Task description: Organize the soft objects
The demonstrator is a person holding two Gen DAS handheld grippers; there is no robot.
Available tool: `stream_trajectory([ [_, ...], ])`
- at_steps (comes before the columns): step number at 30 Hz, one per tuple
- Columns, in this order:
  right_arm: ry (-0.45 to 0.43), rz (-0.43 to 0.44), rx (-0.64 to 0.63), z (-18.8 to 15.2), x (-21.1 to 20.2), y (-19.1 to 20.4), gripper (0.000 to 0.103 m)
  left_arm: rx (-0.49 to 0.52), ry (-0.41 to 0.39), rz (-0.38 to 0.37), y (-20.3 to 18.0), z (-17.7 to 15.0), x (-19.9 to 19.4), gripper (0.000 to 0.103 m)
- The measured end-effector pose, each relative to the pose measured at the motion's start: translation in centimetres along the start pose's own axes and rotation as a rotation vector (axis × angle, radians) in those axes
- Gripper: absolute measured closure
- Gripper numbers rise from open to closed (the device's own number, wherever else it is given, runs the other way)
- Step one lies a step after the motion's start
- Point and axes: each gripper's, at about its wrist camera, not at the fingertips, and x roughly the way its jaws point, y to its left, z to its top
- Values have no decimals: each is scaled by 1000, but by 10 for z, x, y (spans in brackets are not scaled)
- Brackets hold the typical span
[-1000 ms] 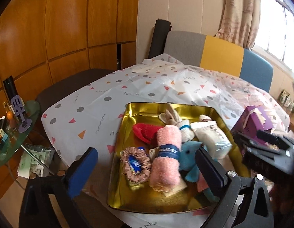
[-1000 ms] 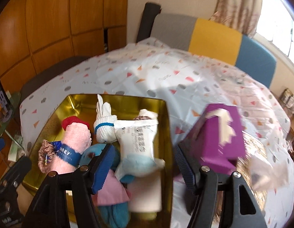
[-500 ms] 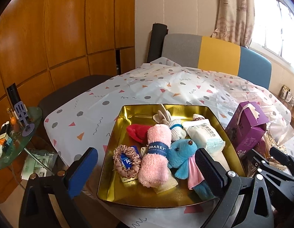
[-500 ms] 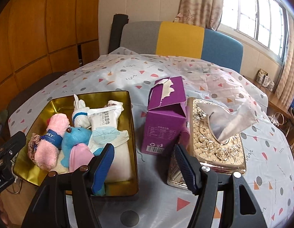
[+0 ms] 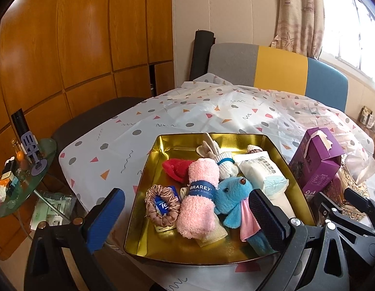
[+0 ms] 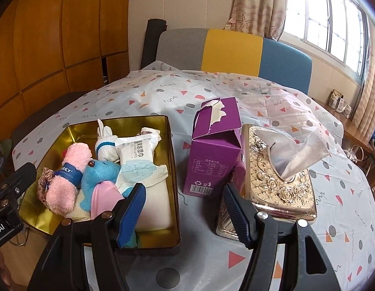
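Gold tin tray (image 5: 148,167) on the surface holds your soft objects: pink rolled towel (image 5: 199,194) at centre, blue plush toy (image 5: 232,197) at its 3 o'clock. Left gripper (image 5: 185,218) and right gripper (image 6: 185,208) hover, fingers wide and empty. Risk: the crowded pile may snag neighbouring items on lifting.

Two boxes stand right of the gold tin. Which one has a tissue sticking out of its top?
The ornate gold tissue box, farthest from the tin. A tissue rises from its slot. The purple carton between them shows only a torn flap on top.
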Motion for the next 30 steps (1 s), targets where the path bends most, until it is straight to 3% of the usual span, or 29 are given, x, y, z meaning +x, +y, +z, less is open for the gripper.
stream_trajectory([
  [30, 16, 4, -12, -2, 4, 4, 36, -8, 11, -6, 2, 0, 2, 0],
])
